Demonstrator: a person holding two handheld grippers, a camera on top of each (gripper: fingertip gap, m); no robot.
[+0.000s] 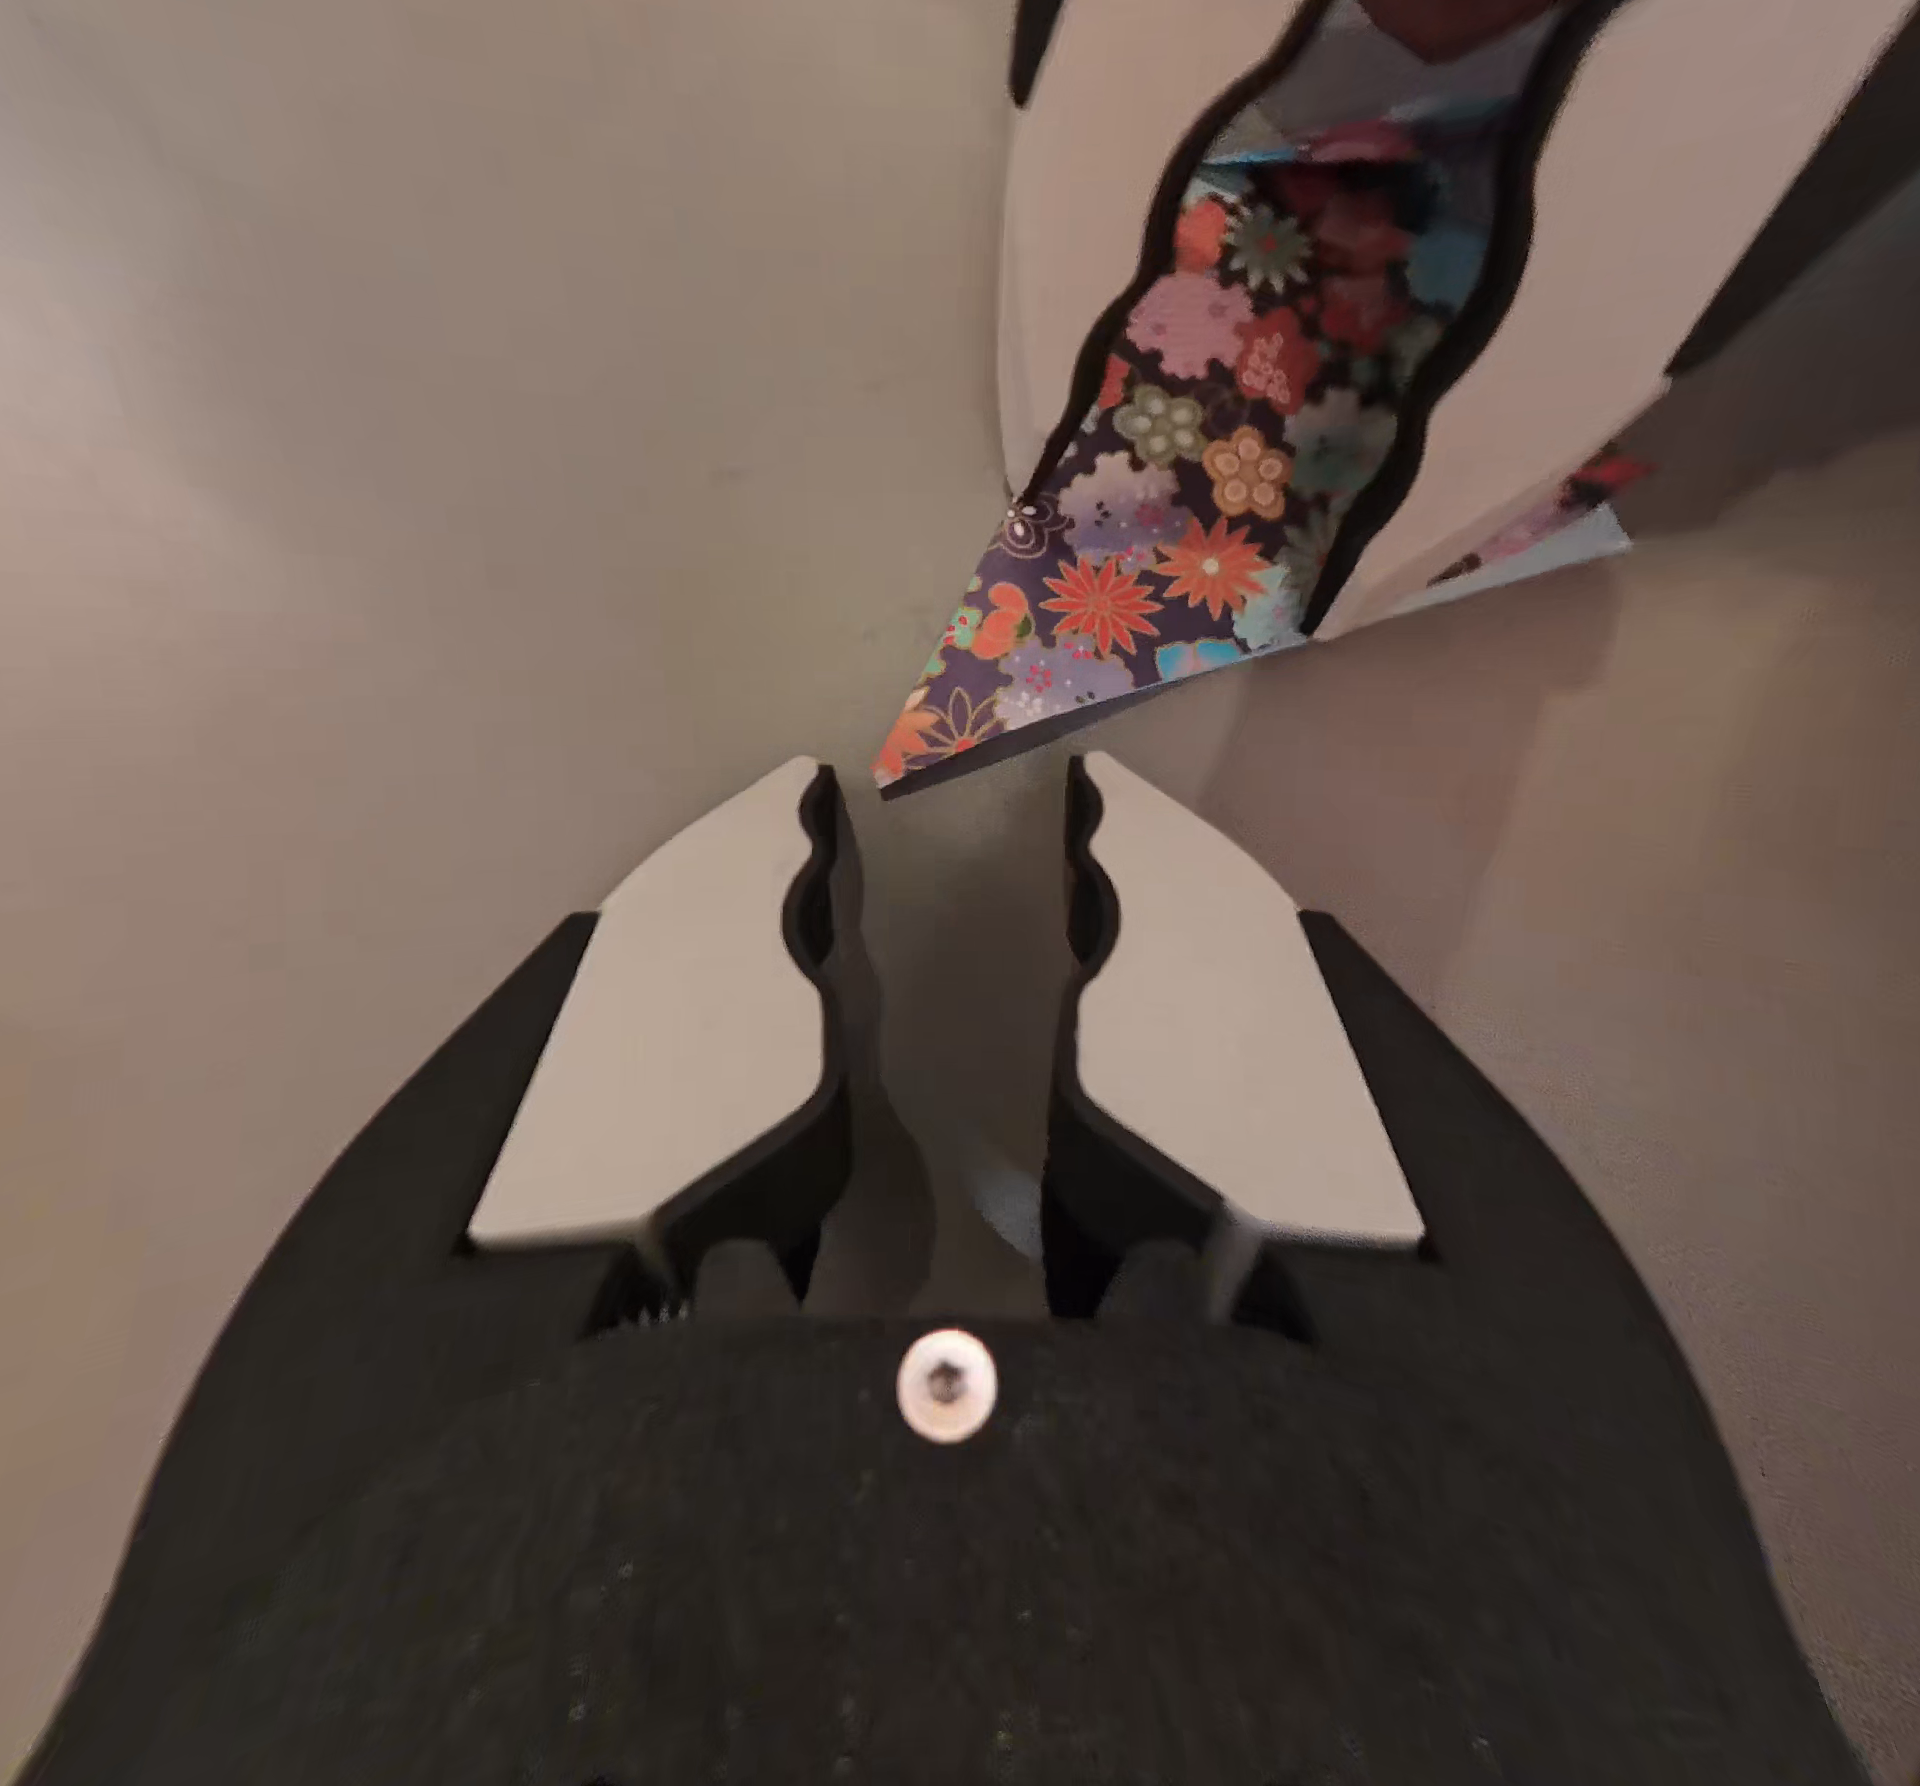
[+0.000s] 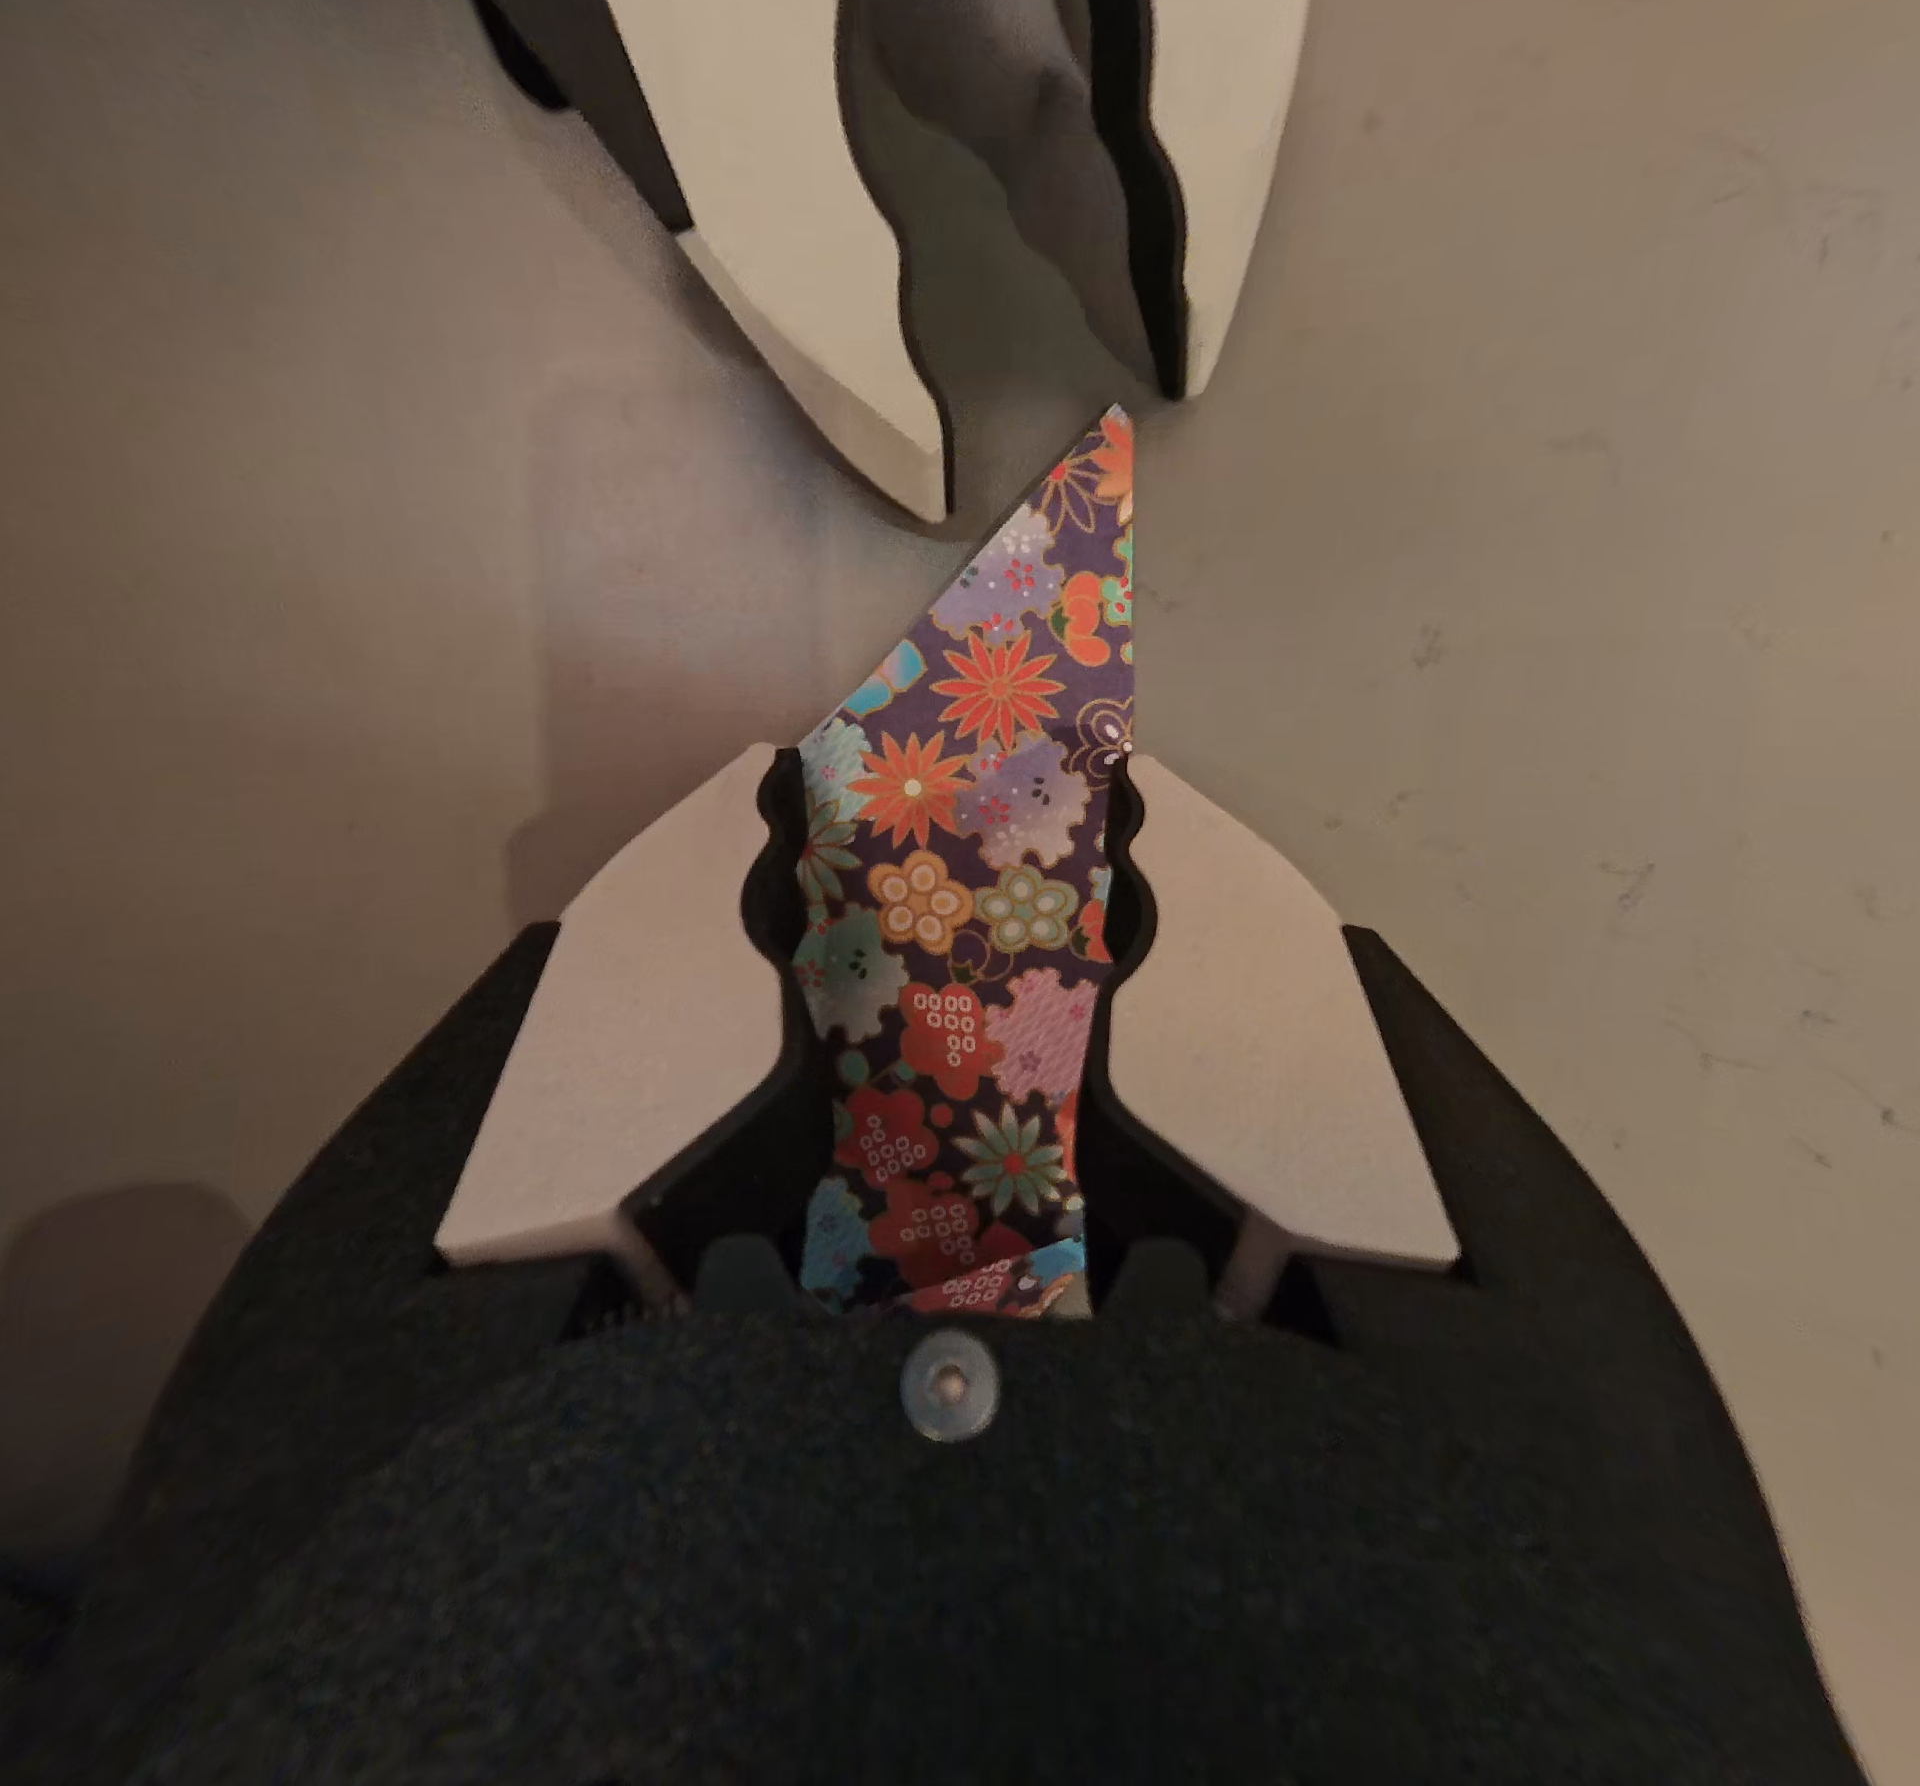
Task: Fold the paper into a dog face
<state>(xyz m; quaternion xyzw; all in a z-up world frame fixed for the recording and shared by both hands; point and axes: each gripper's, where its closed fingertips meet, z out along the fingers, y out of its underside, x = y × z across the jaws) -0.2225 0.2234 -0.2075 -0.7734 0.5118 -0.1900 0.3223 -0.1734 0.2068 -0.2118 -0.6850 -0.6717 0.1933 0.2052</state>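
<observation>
The folded paper [image 1: 1039, 671] has a dark floral print and lies on the beige table [image 1: 416, 489] as a long pointed shape. My right gripper [image 2: 951, 760] is open and sits over the paper [image 2: 997, 697], one finger on each side, with the print showing in the gap. It also shows at the upper right of the left wrist view [image 1: 1169, 562]. My left gripper [image 1: 951, 778] is open and empty, its tips just short of the paper's pointed corner. In the right wrist view it [image 2: 1055, 453] faces that corner from the far side. Whether the right fingers press the paper I cannot tell.
Bare beige table top [image 2: 1558, 593] with faint scuff marks surrounds the paper on all sides. Another corner of the paper [image 1: 1558, 531] sticks out beyond the right gripper's far finger. The gap from one gripper's tips to the other's is roughly 6 centimeters.
</observation>
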